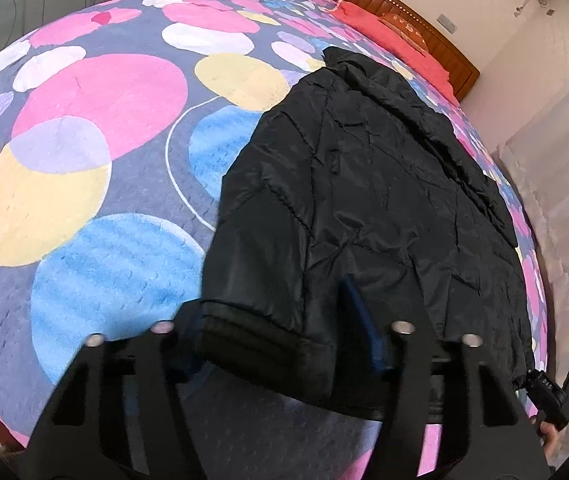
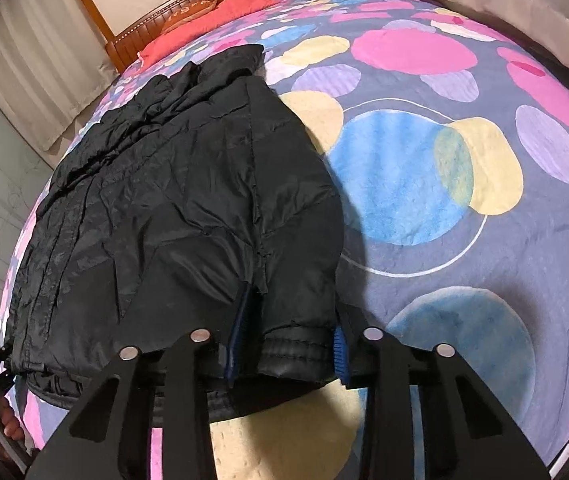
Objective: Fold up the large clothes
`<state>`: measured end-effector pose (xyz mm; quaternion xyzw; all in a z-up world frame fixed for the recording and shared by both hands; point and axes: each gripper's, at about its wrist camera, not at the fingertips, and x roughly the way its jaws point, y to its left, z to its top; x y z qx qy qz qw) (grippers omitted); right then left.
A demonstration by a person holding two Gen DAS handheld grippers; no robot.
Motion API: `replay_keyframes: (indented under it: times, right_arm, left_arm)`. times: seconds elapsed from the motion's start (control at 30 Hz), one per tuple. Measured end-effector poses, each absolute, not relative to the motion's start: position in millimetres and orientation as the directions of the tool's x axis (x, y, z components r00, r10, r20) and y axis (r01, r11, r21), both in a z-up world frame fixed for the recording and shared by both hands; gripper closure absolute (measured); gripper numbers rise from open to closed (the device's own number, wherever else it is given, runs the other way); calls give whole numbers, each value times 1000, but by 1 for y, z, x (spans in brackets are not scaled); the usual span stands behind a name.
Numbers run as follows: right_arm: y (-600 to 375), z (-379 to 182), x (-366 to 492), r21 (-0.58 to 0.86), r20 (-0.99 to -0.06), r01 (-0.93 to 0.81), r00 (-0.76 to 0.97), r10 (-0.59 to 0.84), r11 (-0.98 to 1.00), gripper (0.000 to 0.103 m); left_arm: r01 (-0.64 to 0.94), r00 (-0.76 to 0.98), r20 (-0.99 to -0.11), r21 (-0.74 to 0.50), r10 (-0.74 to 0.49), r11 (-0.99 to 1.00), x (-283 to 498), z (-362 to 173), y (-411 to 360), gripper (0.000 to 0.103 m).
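Note:
A black padded jacket [image 1: 372, 200] lies lengthwise on the bed, collar toward the headboard; it also shows in the right wrist view [image 2: 172, 200]. My left gripper [image 1: 280, 340] is shut on the cuff of one sleeve [image 1: 244, 336], which lies folded over the jacket body. My right gripper [image 2: 284, 344] is shut on the cuff of the other sleeve [image 2: 296, 348], also lying over the body. Blue pads [image 2: 240, 332] press the cuff from both sides. Each view shows the other hand-held gripper at the jacket's far hem corner.
The bed cover [image 1: 84, 184] is grey with big pink, blue and yellow circles. Red pillows [image 1: 388, 28] and a wooden headboard [image 1: 436, 36] are at the far end. Curtains [image 2: 36, 52] hang beside the bed.

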<state>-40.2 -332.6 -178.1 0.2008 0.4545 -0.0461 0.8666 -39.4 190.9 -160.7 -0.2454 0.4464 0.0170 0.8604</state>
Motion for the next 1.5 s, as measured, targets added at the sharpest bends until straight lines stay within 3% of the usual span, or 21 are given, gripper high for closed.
replay_keyframes:
  times: [0.2,0.3,0.73,0.97,1.27,1.5]
  right_arm:
    - [-332,-175,-43,334,-793,256,596,123,907,82]
    - [-335,-172,-45,370,-783,256,603,151,893,86]
    - [-343,-158,-67,472,-744,230,622,245,851,89]
    - [-354,-140,-64,632,-644,180,663,382,753,90]
    - [-356,-83,0,741,-470,25,733,492,671,91]
    - [-367,-49,76,755,-399,-16,783,478,656,91]
  left_arm:
    - [-223,623,-754,-427,-209,877,-42,-157,189,84]
    - [-205,641,-735,-441,-220,874,-46,-150,188,89]
    - [-163,686,-680,-493,-261,855,-76,-117,194,91]
    - [-139,726,-611,-581,-317,802,-76,-89,203,91]
    - [-12,786,-502,-596,-360,803,-20,-24,194,92]
    - [8,821,-474,-548,-318,837,67,13,192,92]
